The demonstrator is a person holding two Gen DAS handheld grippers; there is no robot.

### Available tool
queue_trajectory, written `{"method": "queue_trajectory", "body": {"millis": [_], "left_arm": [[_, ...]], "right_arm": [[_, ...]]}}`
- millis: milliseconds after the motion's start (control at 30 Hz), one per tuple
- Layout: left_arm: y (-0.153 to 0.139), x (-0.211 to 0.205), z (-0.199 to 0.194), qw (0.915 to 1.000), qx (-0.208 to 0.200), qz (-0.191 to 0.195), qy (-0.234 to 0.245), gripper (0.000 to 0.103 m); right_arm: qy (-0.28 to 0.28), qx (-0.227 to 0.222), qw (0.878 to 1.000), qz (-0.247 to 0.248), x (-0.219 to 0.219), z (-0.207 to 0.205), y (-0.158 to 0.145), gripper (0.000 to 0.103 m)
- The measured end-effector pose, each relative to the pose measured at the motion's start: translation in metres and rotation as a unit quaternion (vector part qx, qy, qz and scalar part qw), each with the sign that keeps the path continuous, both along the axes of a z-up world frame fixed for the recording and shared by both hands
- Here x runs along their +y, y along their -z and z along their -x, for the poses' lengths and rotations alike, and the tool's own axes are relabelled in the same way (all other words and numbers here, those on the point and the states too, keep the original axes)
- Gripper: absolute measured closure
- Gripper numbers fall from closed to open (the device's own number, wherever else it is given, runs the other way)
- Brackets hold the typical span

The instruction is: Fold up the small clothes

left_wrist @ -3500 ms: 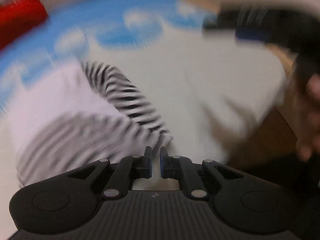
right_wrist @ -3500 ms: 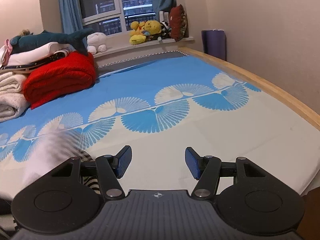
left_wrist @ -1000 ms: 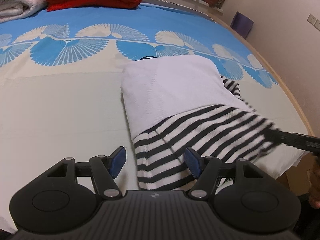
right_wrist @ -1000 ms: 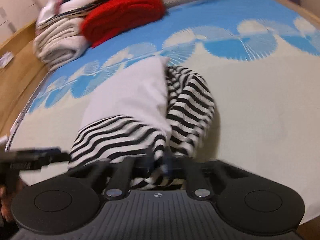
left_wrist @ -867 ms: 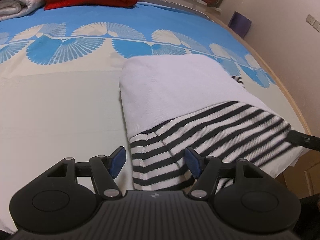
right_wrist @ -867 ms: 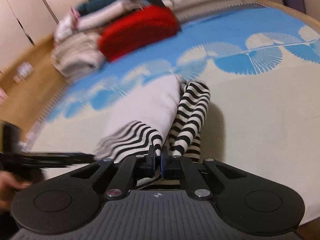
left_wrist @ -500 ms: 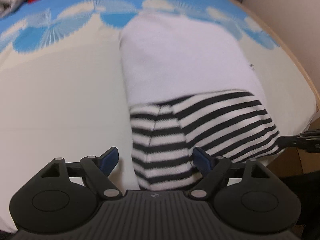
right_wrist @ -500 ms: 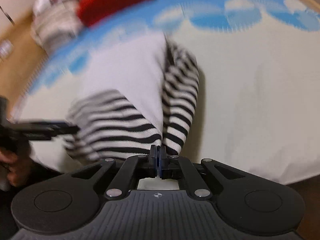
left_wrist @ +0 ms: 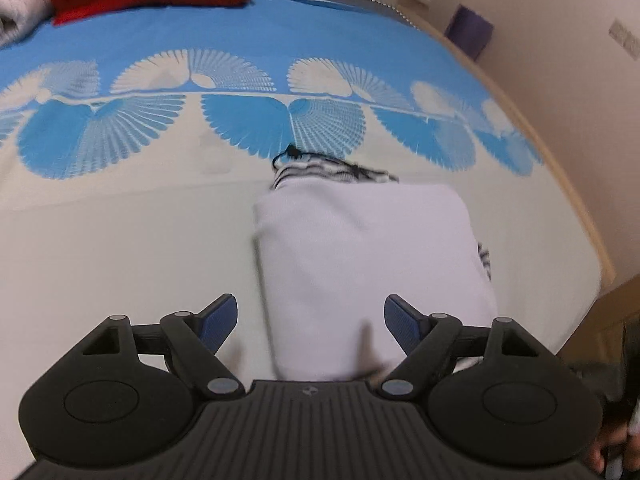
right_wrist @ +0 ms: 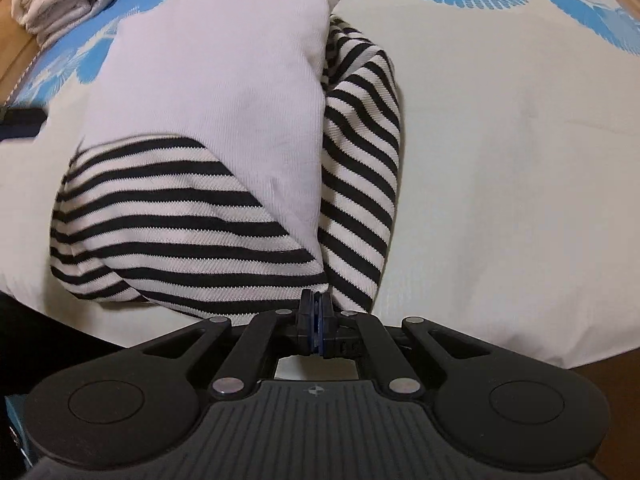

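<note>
Mid-fold: the striped top [right_wrist: 224,184] lies half folded on the bed [right_wrist: 500,160], center left in the right view, white side up with a striped sleeve along its right edge. Your right claw [right_wrist: 316,326] is clenched on the striped hem at lower center. Your left claw [left_wrist: 310,322] is released, its jaws having just spread, over the white fabric. Next, probably carry the hem across and flatten it.

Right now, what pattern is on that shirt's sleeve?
Black and white stripes on the sleeve; the shirt body is plain white. Right wrist view shows it best.
</note>
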State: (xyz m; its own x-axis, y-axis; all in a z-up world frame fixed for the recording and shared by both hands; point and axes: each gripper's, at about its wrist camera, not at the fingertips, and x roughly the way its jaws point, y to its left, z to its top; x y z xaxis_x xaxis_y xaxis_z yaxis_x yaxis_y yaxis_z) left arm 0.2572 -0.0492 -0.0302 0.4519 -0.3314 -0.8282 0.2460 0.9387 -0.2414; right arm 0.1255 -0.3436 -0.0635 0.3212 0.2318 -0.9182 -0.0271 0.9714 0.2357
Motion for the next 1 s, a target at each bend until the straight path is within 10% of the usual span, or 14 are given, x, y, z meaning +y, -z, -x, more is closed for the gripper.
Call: {"method": "queue_trajectory", "body": {"millis": [167, 233, 500, 600, 700, 833, 1000], "left_arm": [[0.061, 0.009, -0.039, 0.9938, 0.090, 0.061, -0.024, 0.017], [0.075, 0.009, -0.045, 0.9891, 0.123, 0.066, -0.049, 0.017], [0.069, 0.000, -0.053, 0.9913, 0.105, 0.073, -0.031, 0.017], [0.069, 0.009, -0.063, 0.9888, 0.105, 0.090, -0.056, 0.017], [0.071, 0.012, -0.070, 0.9850, 0.110, 0.109, -0.076, 0.017], [0.070, 0.011, -0.075, 0.9831, 0.106, 0.124, -0.083, 0.017], [0.072, 0.008, -0.073, 0.9843, 0.100, 0.119, -0.083, 0.017]], "right_arm": [[0.044, -0.054, 0.996, -0.063, -0.017, 0.005, -0.039, 0.096], [0.049, -0.091, 0.991, -0.081, -0.026, 0.004, -0.058, 0.076], [0.079, -0.159, 0.977, -0.118, -0.028, -0.085, -0.066, 0.044], [0.149, -0.141, 0.969, -0.138, -0.030, -0.121, -0.037, 0.046], [0.187, -0.102, 0.957, -0.195, -0.033, -0.142, -0.009, 0.099], [0.185, -0.139, 0.948, -0.219, -0.035, -0.156, -0.015, 0.100], [0.218, -0.092, 0.964, -0.119, -0.046, -0.167, 0.004, 0.100]]}}
